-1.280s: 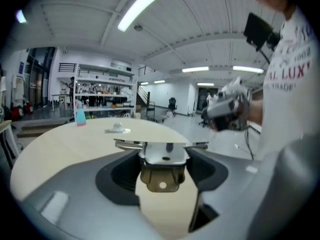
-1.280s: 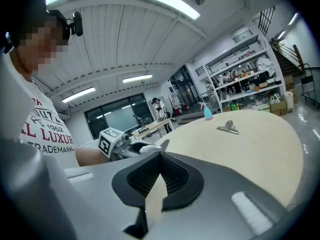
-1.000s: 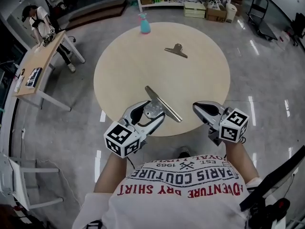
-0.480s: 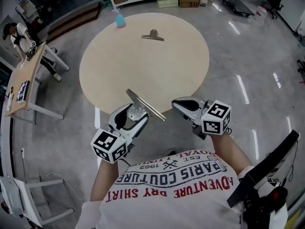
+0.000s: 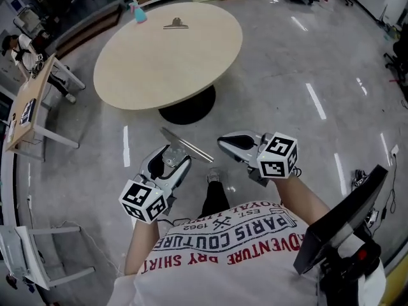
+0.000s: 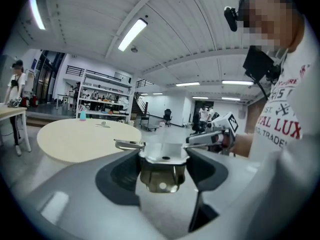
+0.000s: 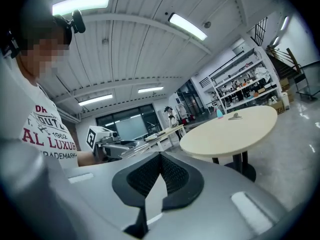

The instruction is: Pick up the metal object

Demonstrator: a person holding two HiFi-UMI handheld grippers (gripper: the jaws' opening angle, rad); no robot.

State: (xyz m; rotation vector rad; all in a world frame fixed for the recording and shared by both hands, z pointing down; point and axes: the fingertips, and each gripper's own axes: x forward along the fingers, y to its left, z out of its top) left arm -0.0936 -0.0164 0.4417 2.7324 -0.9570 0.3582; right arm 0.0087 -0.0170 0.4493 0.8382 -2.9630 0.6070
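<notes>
Plainly off the table, the metal object (image 5: 187,146) sat in the left gripper (image 5: 171,160), held above the grey floor (image 5: 287,75) just in front of the person's shirt (image 5: 236,241). It was a wide spring clip. Its long straight bar ran slantwise past both jaws, and one end reached toward the right gripper (image 5: 224,143) without touching it. In the left gripper view the jaws stood fairly wide, pressed on either side of the clip's folded handle (image 6: 161,171), with the bar lying across the top.

The right gripper hung just beside it at much the same height. Its ribbed pads (image 7: 172,174) were closed together with nothing between them.

Ahead, the near rim of the round table (image 5: 159,62) lay well apart from both grippers, with its dark pedestal base (image 5: 188,107) and a band of bare floor between. A second clip (image 5: 176,24) and a blue spray bottle (image 5: 138,13) stood near the table's far edge.

To the right the floor ran open. To the left stood a wooden desk (image 5: 29,107) with another person (image 5: 16,46) beside it, and a dark flat panel (image 5: 338,228) crowded the lower right corner.
</notes>
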